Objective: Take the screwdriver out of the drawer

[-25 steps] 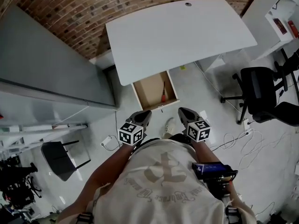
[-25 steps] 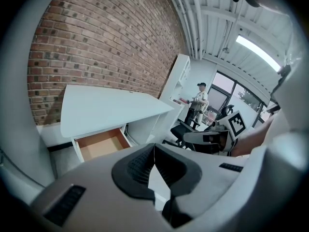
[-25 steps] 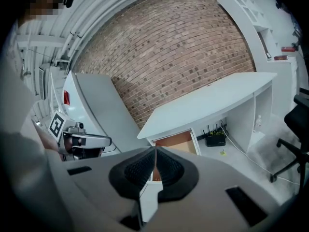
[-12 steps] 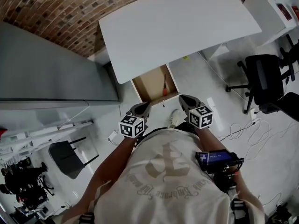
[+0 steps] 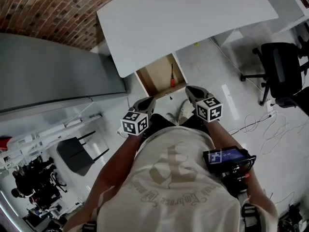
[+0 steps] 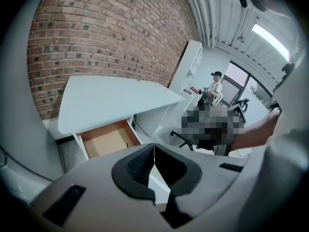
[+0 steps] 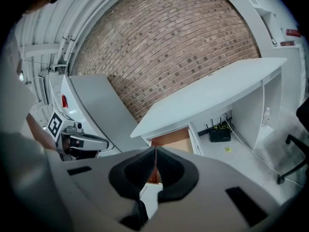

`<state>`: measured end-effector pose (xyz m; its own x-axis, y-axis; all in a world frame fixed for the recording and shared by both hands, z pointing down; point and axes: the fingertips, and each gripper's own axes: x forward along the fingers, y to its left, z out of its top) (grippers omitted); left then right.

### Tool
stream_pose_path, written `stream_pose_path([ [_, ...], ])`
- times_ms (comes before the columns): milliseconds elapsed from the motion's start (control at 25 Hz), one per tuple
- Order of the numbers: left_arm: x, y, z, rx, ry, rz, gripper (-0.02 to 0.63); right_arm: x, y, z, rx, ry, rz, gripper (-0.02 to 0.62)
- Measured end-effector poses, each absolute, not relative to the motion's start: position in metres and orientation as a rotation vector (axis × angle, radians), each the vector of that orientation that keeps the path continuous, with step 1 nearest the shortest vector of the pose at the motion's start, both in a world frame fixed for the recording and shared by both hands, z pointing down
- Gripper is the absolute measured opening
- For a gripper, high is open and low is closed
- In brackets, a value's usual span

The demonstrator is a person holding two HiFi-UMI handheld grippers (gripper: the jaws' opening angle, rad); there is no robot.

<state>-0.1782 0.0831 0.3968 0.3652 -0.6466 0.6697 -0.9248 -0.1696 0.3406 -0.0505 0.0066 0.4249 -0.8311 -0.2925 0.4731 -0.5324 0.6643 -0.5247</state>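
Head view: red-handled screwdriver (image 5: pixel 171 76) in open drawer (image 5: pixel 154 77); left gripper (image 5: pixel 148 100), right gripper (image 5: pixel 191 89) jaws together, empty.

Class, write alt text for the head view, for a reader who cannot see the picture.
Seen from above, a person holds the left gripper and right gripper in front of their body, pointing toward an open drawer under a white desk. A red-handled screwdriver lies inside the drawer, untouched.

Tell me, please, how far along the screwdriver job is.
Done: the drawer stands open under the desk, the screwdriver lying inside. In hand: nothing; the left tool and right tool are shut and empty, short of the drawer. Remaining: reach in, grip it, lift it out.
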Motion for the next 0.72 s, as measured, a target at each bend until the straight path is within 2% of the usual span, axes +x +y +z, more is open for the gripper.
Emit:
stream_pose_path([
  [360, -0.186, 0.076, 0.408, 1.875, -1.350, 0.442, 0.021, -0.056, 0.008, 0.438, 0.672, -2.496, 0.969, 0.025],
  [720, -0.164, 0.076, 0.437, 1.882, -1.265, 0.460, 0.021, -0.038, 0.000, 0.452, 0.755, -2.444, 0.986, 0.025],
])
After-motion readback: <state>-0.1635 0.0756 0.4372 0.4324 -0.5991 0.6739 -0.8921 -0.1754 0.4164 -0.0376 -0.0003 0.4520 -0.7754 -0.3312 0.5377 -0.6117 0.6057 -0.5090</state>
